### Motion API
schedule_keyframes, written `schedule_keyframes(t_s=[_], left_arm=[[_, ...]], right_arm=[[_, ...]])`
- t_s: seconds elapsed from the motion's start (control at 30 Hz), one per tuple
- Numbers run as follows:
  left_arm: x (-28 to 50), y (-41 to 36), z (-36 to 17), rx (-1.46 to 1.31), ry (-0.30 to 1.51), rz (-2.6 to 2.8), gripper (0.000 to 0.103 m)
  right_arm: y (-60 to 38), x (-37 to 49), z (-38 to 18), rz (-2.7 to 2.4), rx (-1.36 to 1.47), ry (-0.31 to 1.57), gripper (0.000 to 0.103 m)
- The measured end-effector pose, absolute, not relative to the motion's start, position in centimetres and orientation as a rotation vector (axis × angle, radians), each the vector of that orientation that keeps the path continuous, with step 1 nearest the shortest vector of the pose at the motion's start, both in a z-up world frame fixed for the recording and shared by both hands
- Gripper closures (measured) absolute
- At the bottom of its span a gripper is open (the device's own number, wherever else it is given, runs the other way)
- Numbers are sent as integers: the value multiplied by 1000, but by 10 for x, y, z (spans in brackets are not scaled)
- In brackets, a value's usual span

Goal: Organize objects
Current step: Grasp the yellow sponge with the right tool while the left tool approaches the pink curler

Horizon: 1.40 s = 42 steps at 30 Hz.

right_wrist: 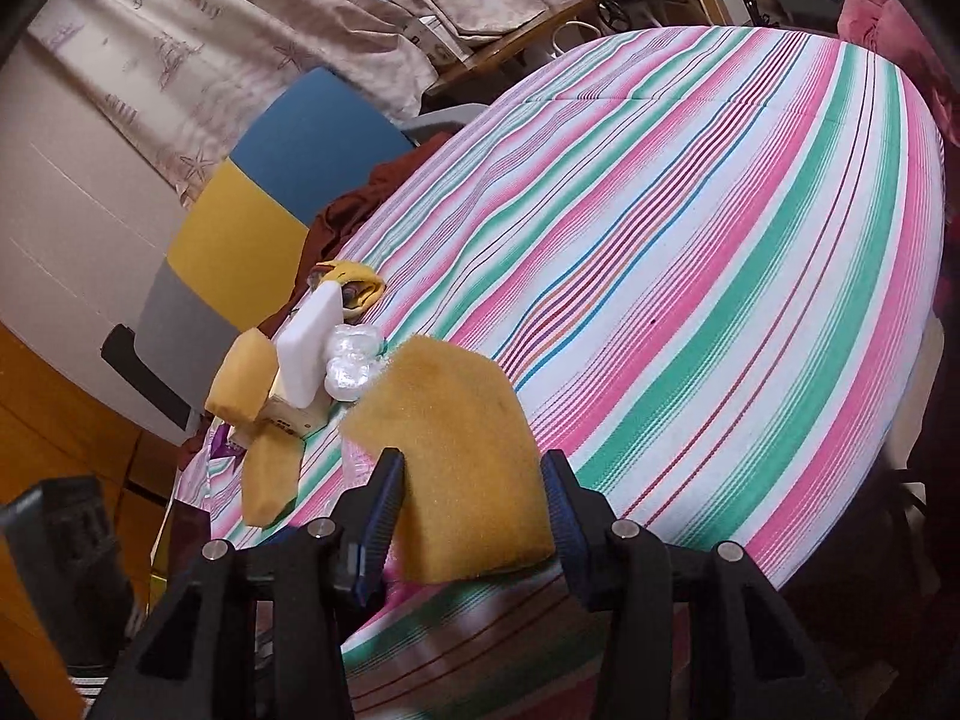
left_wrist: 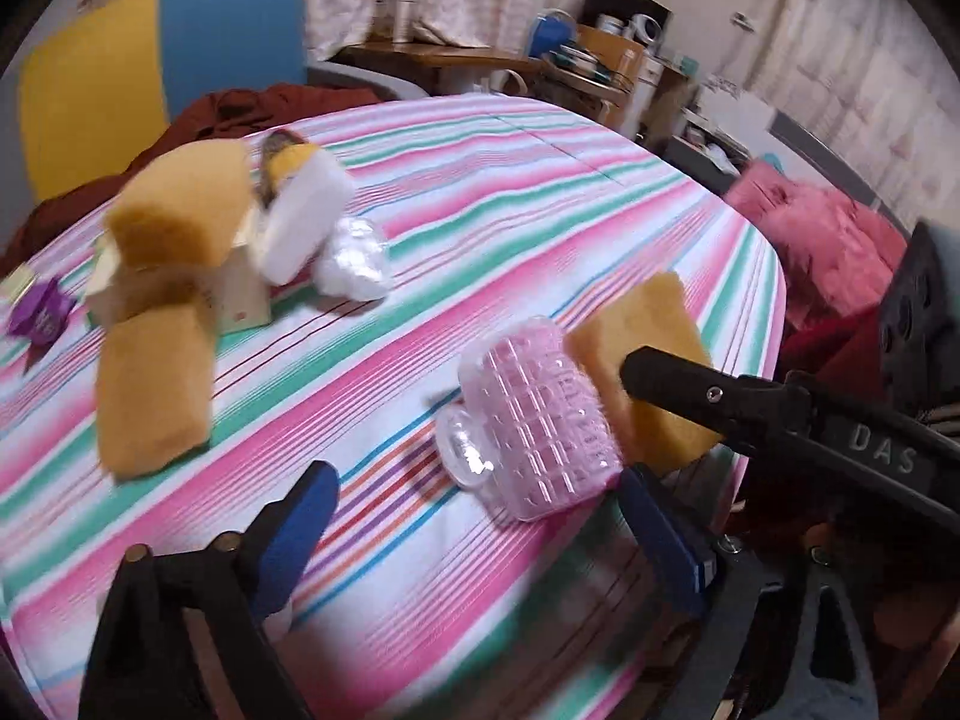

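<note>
Sponge point(right_wrist: 456, 468), yellow and wedge-shaped, pinched between the blue pads of the right tongs point(right_wrist: 474, 510), lifted above the striped bed cover point(right_wrist: 720, 300). Left tongs point(left_wrist: 480, 540) spread wide, gripping nothing, angled down over the cover. Just ahead of the left tongs: pink ribbed plastic case point(left_wrist: 534, 426), lying on the cover, touching the held sponge. Farther ahead and to the left of the left tongs: second yellow sponge point(left_wrist: 153, 390), small box point(left_wrist: 240, 294) with a third sponge point(left_wrist: 180, 210) on top, white block point(left_wrist: 306, 222), clear crinkled plastic point(left_wrist: 354, 264). Beyond the right tongs, left of the held sponge: same cluster.
</note>
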State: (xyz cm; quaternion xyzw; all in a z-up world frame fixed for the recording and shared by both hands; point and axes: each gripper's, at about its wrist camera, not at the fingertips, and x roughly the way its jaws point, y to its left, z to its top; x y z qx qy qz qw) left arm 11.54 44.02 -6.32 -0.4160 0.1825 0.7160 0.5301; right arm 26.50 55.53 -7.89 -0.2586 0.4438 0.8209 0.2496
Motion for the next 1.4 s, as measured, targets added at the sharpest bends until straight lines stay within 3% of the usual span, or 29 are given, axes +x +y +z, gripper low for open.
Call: schedule_keyframes(t_s=[0.2, 0.4, 0.5, 0.53, 0.6, 0.73, 0.8, 0.87, 0.93, 1.07, 1.17, 1.4], left_arm=[[117, 454, -67, -946, 436, 1620, 23], [117, 454, -71, -923, 425, 1610, 25], [118, 456, -76, -930, 447, 1614, 40], [120, 457, -78, -904, 495, 1640, 54], [123, 456, -79, -855, 550, 1661, 57], [110, 452, -75, -928, 430, 1644, 59], [114, 449, -67, -905, 393, 1650, 52], [124, 448, -55, -838, 386, 1682, 23], [133, 451, -44, -773, 411, 1703, 12], [125, 468, -45, -819, 462, 1718, 4], [124, 474, -55, -790, 603, 1751, 17], [123, 493, -60, -739, 737, 1656, 19]], right_arm=[[558, 266, -81, 2229, -705, 1227, 56], [563, 268, -82, 2197, -691, 1272, 58], [557, 267, -78, 2193, -687, 1222, 61], [555, 268, -77, 2187, -676, 1200, 61], [556, 273, -74, 2163, -661, 1157, 62], [562, 280, -71, 2143, -657, 1148, 62], [561, 282, -72, 2141, -654, 1164, 62], [561, 282, -72, 2141, -659, 1161, 62], [561, 284, -72, 2147, -664, 1193, 62], [558, 292, -73, 2143, -683, 1226, 62], [559, 301, -74, 2128, -682, 1255, 62], [560, 307, -78, 2125, -677, 1287, 62]])
